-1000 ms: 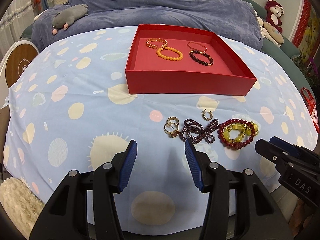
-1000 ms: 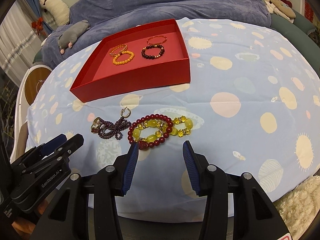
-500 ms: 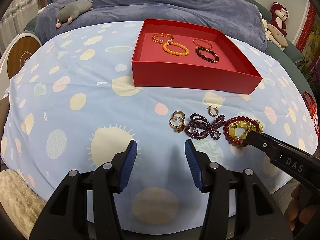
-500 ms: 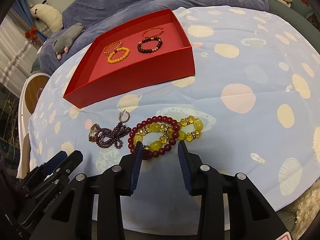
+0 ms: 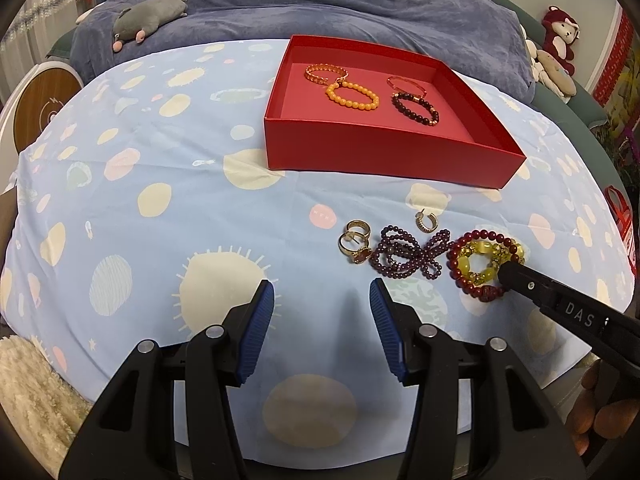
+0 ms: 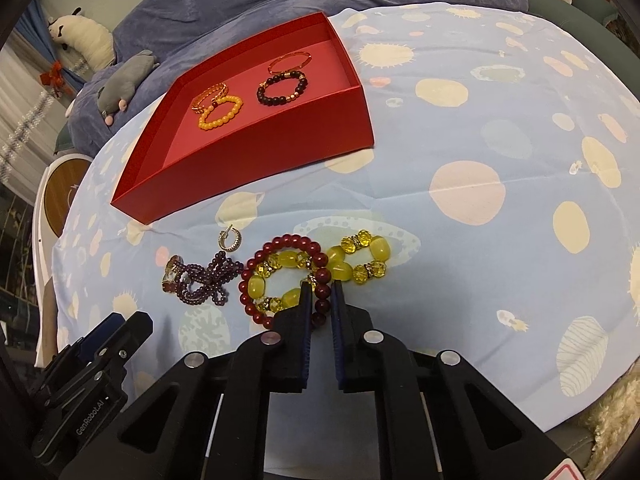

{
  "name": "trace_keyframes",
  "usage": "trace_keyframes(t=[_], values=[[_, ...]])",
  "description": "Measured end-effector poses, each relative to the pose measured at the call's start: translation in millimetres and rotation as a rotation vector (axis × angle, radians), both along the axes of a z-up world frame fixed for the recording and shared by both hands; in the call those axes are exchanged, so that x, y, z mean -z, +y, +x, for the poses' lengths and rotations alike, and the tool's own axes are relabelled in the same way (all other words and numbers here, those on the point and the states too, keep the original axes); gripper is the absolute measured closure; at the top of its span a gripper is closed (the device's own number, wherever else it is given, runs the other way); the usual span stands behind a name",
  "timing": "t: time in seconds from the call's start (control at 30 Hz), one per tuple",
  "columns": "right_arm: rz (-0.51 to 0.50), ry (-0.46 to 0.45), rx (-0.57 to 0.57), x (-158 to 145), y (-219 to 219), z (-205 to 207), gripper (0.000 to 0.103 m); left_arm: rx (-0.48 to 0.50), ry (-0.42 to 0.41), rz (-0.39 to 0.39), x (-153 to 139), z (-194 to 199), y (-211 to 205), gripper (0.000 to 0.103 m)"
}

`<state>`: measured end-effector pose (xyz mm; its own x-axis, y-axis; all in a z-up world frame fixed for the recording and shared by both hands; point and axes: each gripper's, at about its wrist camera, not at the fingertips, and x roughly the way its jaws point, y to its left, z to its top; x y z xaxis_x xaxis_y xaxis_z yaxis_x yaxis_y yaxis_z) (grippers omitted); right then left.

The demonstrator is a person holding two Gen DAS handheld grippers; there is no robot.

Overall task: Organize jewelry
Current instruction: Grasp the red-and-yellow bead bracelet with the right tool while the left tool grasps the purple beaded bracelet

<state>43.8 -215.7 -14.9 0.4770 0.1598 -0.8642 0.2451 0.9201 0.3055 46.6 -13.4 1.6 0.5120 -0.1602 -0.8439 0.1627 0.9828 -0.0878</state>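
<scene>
Right hand-held gripper (image 6: 321, 300) pinching the red bead bracelet (image 6: 288, 280) on the table (image 6: 480, 160), near the red box (image 6: 256, 160).
The yellow bracelet (image 6: 356, 260) is interlaced with it and may drag along or slip free; left hand-held gripper (image 5: 322, 320) spread, empty.

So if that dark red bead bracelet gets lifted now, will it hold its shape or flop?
The dark red bead bracelet is strung round beads, so it will probably sag into a drooping loop. The right tongs pinch only one side. The yellow bead bracelet overlaps it and may snag or drag along.

right gripper (image 6: 320, 294) jaws around red bead bracelet (image 6: 320, 276)
</scene>
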Motion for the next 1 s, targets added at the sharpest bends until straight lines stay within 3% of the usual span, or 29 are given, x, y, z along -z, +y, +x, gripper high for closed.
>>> trace_keyframes(t=[0.4, 0.83, 0.97, 1.0], values=[[0.008, -0.008, 0.019, -5.9, -8.6, -25.9, 0.095, 0.019, 0.009, -0.059, -6.3, 9.3, -13.7, 0.055], [0.01, 0.001, -0.016, -1.2, -2.8, -26.9, 0.095, 0.022, 0.05, -0.126, 0.8, 34.7, -37.3, 0.057], [0.017, 0.011, -0.016, 3.1, -2.4, -27.4, 0.095, 0.034, 0.04, -0.107, 2.2, 36.3, -44.5, 0.061], [0.019, 0.011, -0.016, 3.7, -2.3, -27.4, 0.095, 0.043, 0.041, -0.11, 2.8, 37.1, -45.7, 0.067]])
